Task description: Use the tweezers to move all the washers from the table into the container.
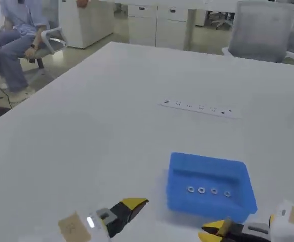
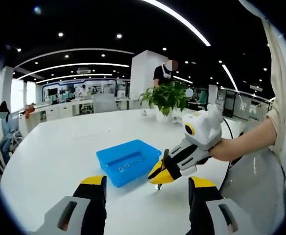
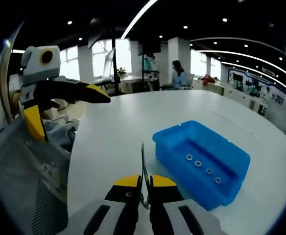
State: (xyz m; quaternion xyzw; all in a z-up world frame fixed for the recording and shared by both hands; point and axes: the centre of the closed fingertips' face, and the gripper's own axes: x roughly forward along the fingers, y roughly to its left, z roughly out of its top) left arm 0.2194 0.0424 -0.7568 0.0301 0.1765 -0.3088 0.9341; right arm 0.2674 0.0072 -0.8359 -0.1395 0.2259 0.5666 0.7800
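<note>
A blue container (image 1: 210,174) sits on the white table (image 1: 112,126) with several washers (image 1: 208,190) in a row on its floor. My right gripper (image 3: 143,182) is shut on thin metal tweezers (image 3: 143,161), which point up beside the container (image 3: 202,161) and its washers (image 3: 202,166). It sits at the bottom right of the head view (image 1: 213,231) and enters the left gripper view (image 2: 158,175). My left gripper (image 2: 148,182) is open with nothing between its jaws, short of the container (image 2: 128,160). It is also in the head view (image 1: 132,204) and the right gripper view (image 3: 72,117).
A white power strip (image 1: 200,108) lies further back on the table. A grey chair (image 1: 265,30) stands behind the far edge, and a person sits on a chair (image 1: 18,30) at the far left. A potted plant (image 2: 167,98) stands on the table.
</note>
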